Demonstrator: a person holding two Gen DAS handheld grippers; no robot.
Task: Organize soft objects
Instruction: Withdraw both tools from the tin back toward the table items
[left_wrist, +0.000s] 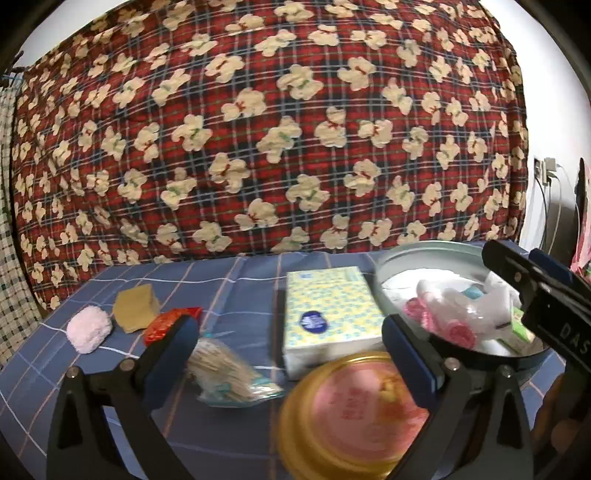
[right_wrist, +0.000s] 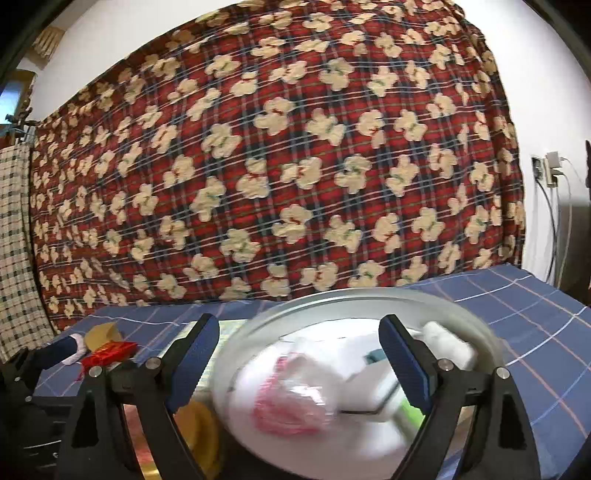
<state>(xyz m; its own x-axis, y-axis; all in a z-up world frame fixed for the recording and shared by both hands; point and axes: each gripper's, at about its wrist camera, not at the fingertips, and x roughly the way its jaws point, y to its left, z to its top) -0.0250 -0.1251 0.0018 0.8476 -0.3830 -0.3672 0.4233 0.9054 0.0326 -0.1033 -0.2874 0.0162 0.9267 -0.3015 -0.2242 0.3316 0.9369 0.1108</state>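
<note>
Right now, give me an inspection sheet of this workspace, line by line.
Surface: blue checked sheet on a bed.
Job's things: pink fluffy ball, tan sponge, red packet, tissue pack and bag of cotton swabs lie on the sheet; the metal basin already holds a clear bag with pink rolls and other packets.
Clutter: gold round tin with pink lid, nearest the left camera.
Grippers: left gripper open, empty; right gripper open, empty, in front of the basin.
Cables: plugs and cords at a wall socket.
Surroundings: red plaid quilt behind, white wall.
</note>
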